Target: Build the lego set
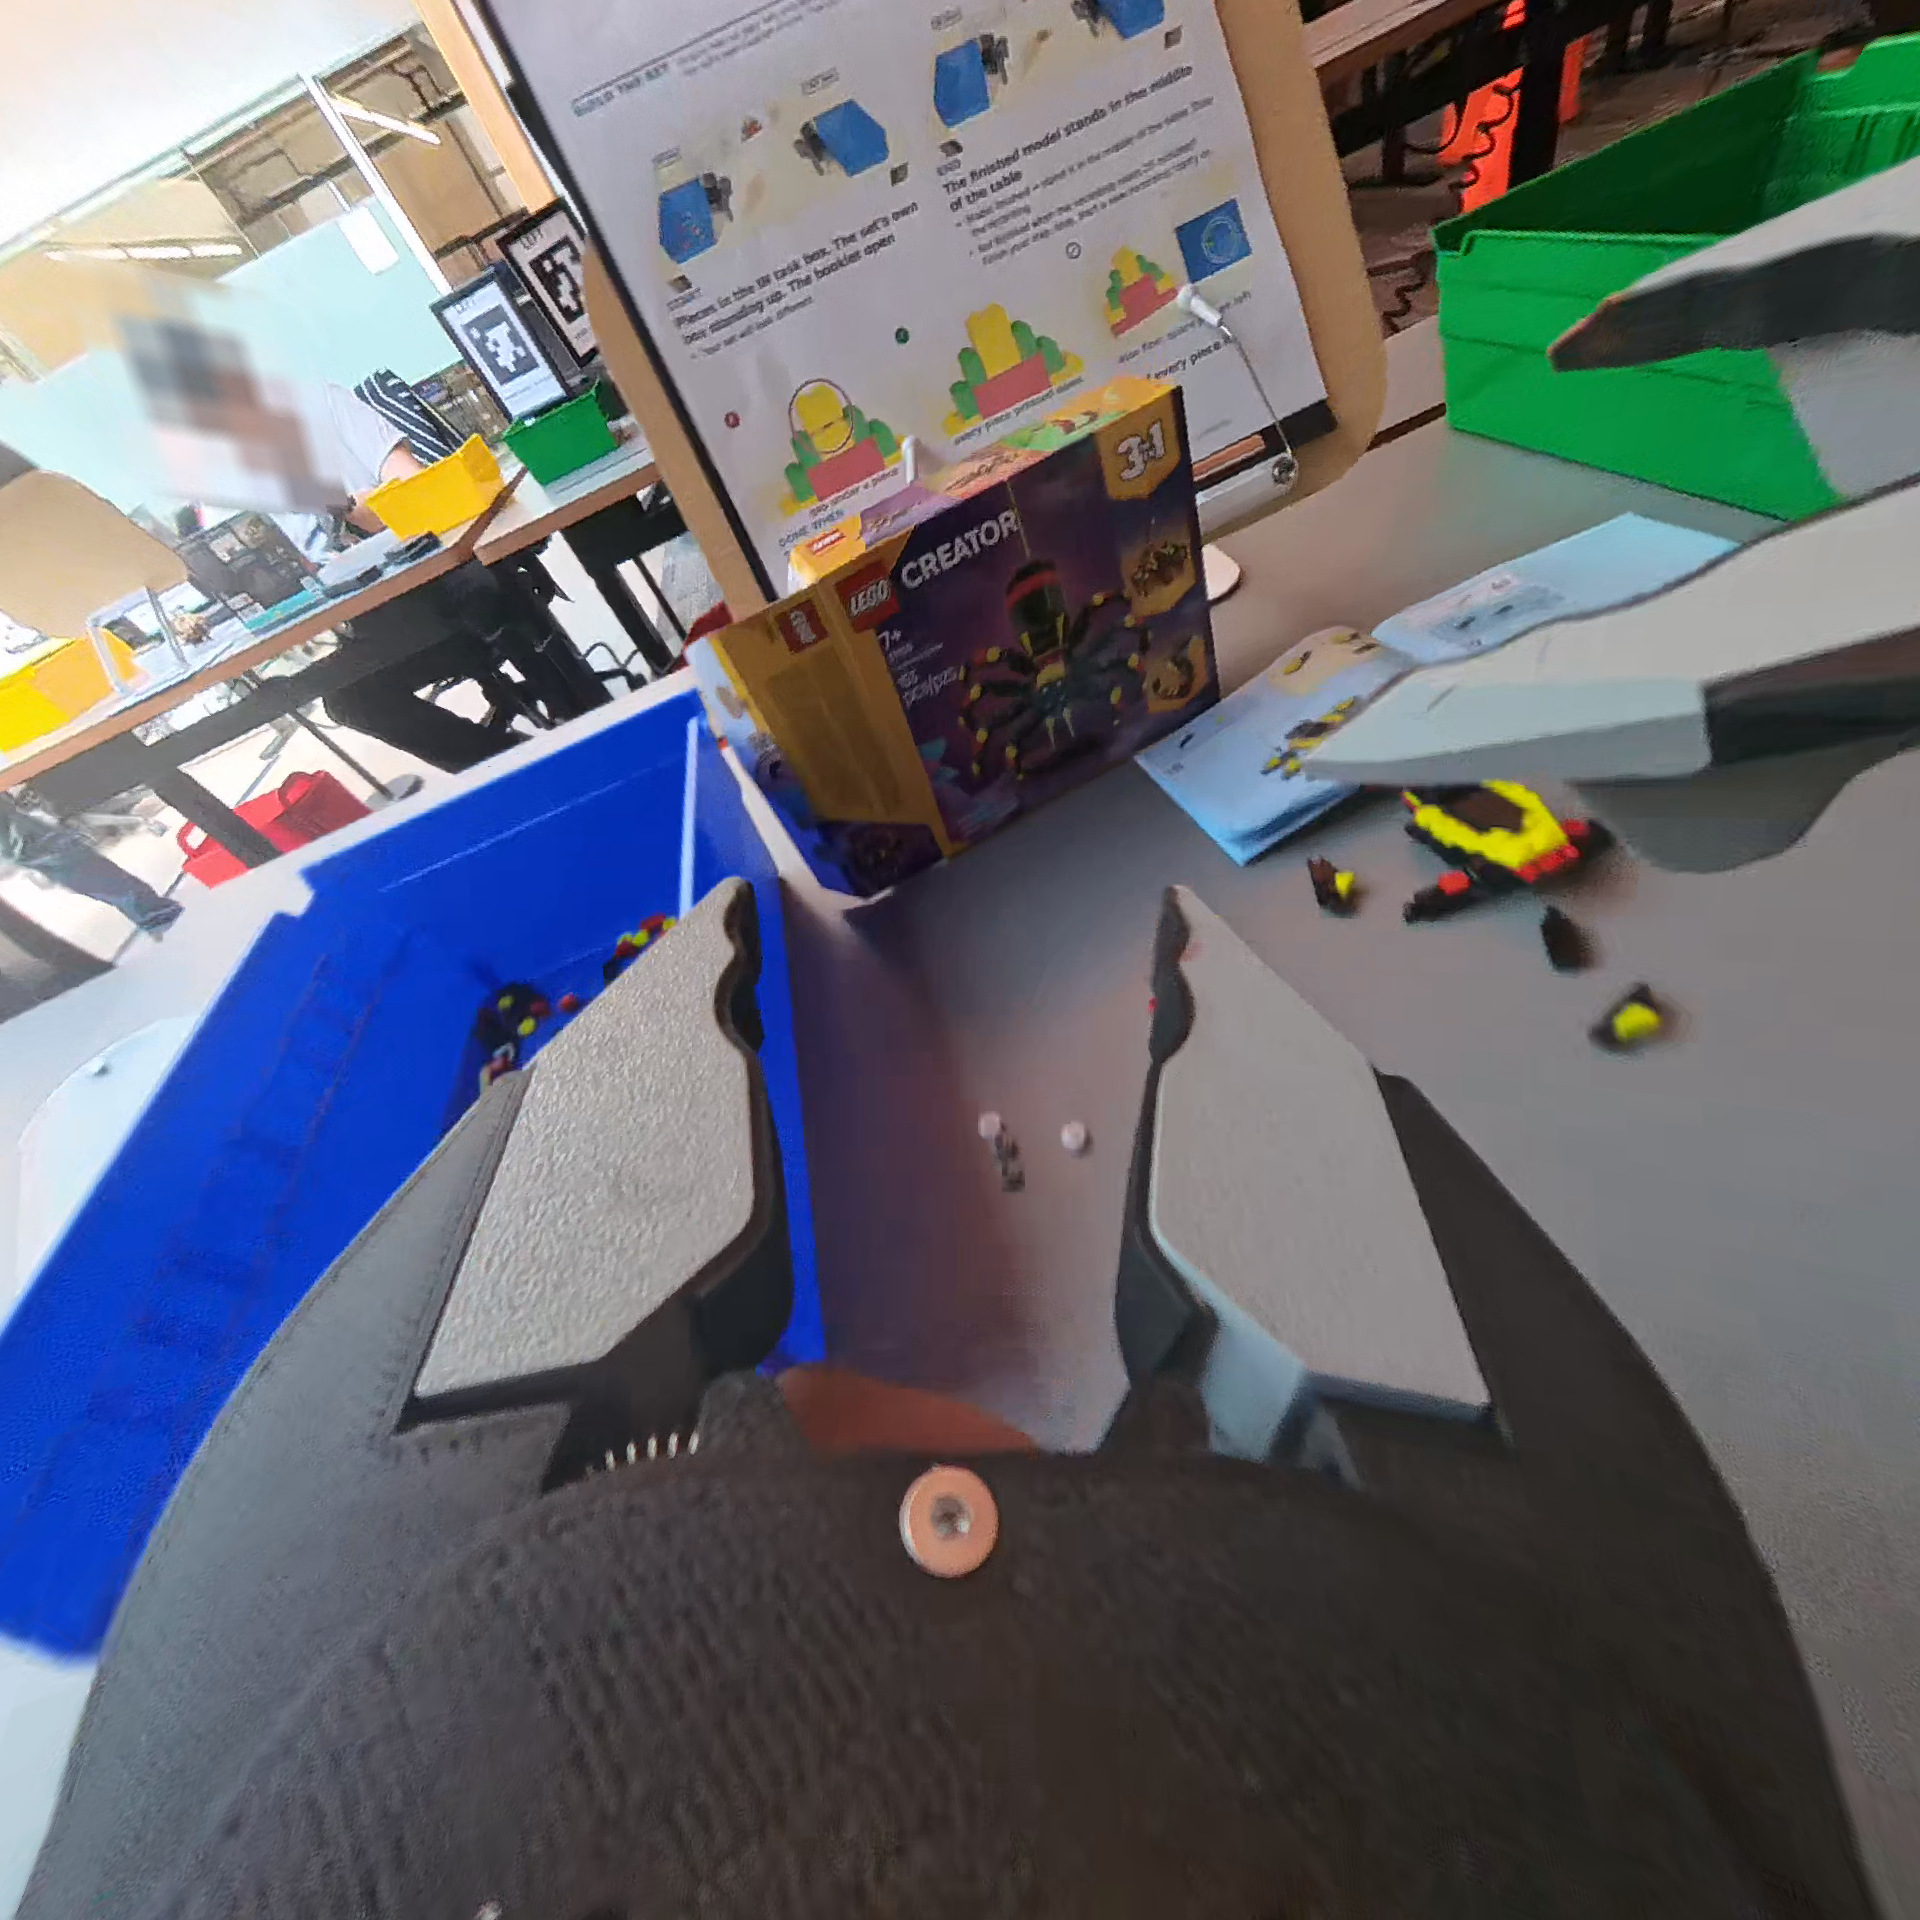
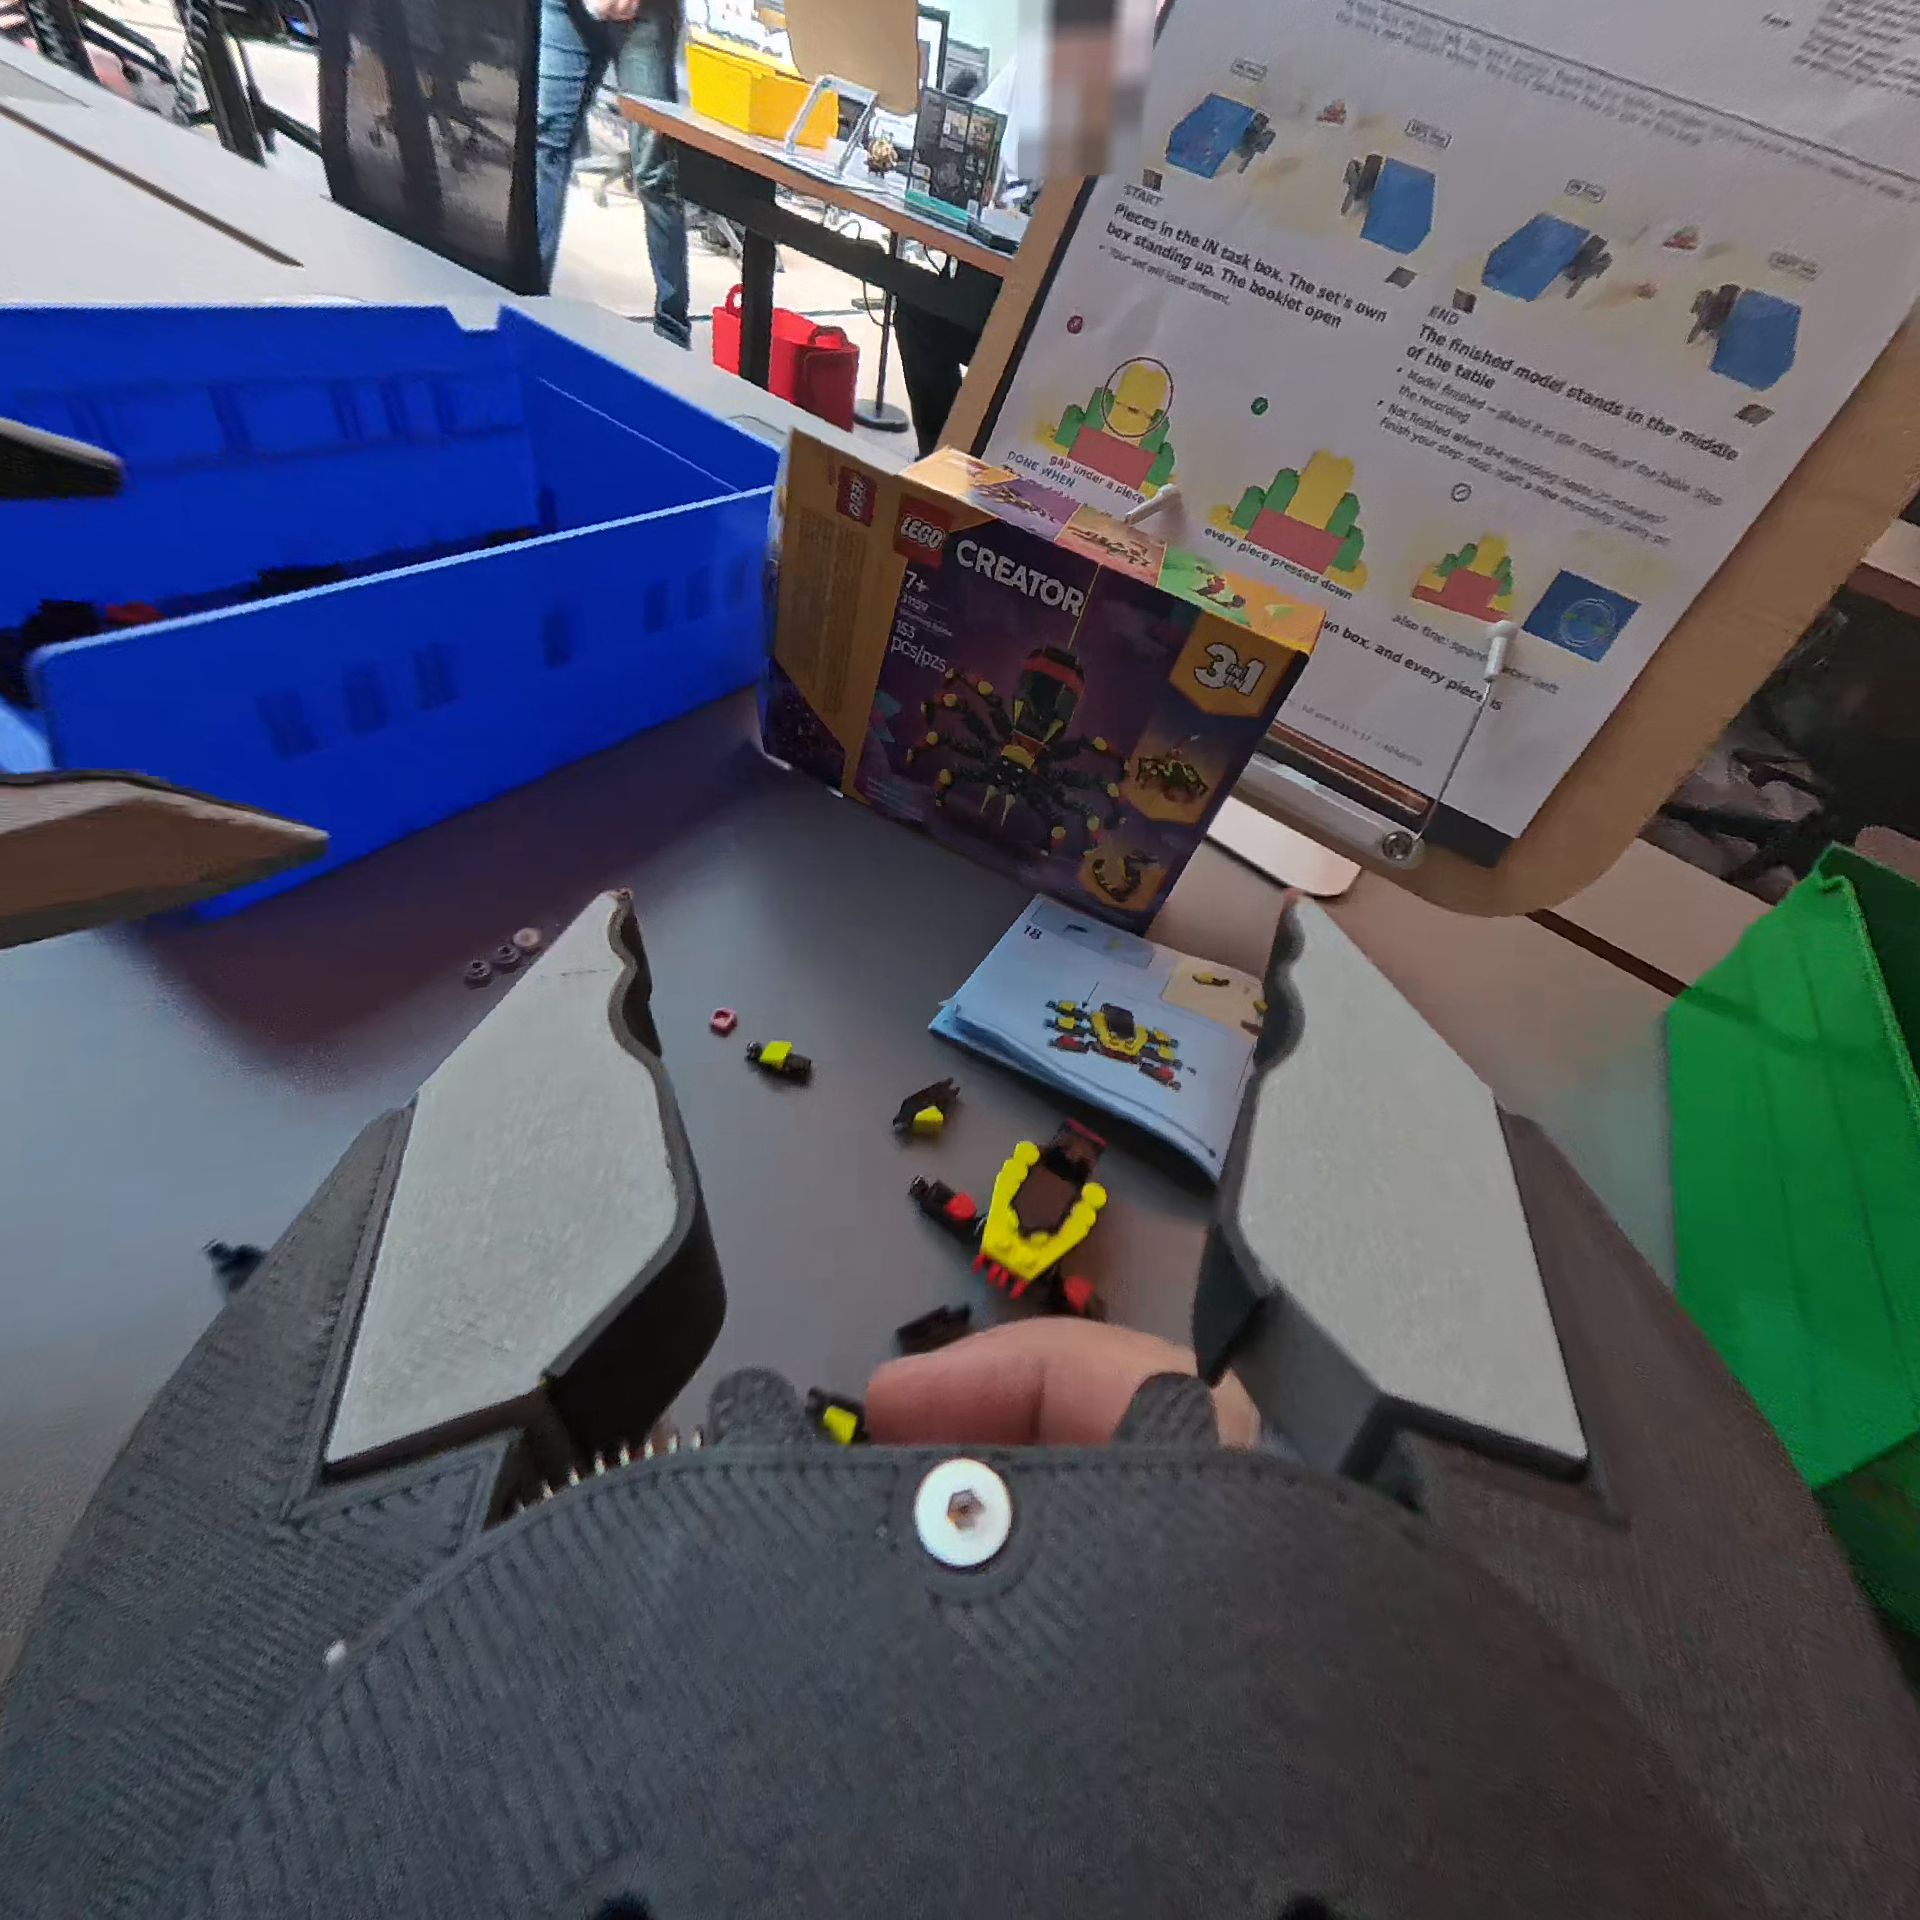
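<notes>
A partly built yellow, black and red model lies on the dark table, with small loose pieces around it. It also shows at the right of the left wrist view. My right gripper is open and empty above the model. My left gripper is open and empty by the blue bin, which holds several loose pieces. Small round pieces lie on the table between its fingers. The open booklet lies beside the model.
The set's box stands behind the model, with a sheet on a wooden stand behind it. A green bin is at the right. Other tables and people are in the background.
</notes>
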